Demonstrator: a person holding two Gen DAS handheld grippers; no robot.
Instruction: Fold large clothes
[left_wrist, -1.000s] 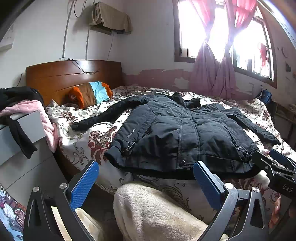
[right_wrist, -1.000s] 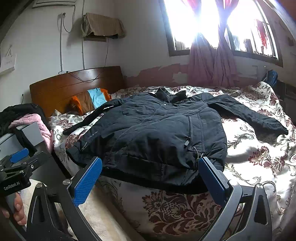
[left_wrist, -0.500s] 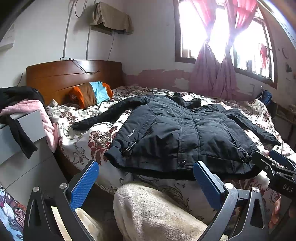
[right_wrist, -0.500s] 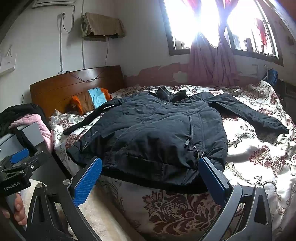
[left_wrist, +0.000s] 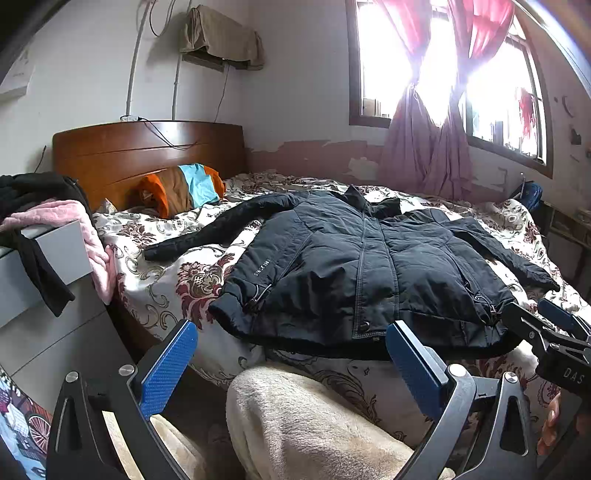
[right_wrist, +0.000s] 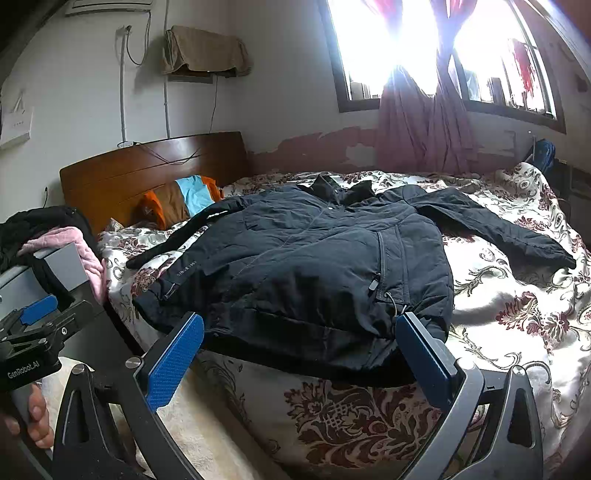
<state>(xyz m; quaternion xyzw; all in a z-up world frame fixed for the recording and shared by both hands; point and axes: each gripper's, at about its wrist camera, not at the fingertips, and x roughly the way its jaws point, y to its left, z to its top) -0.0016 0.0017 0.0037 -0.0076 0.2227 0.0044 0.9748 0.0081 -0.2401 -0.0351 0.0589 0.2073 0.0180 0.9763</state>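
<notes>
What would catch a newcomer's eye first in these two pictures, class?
A big dark jacket lies spread flat, zipped, sleeves out, across the floral bedspread. Behind it a bright window with pink curtains glares. Both the left gripper and the right gripper hang open before the jacket's hem, touching nothing.

both my wrist cameras sat low at the bed's near edge, facing the window, left one further left, sharing the jacket
</notes>
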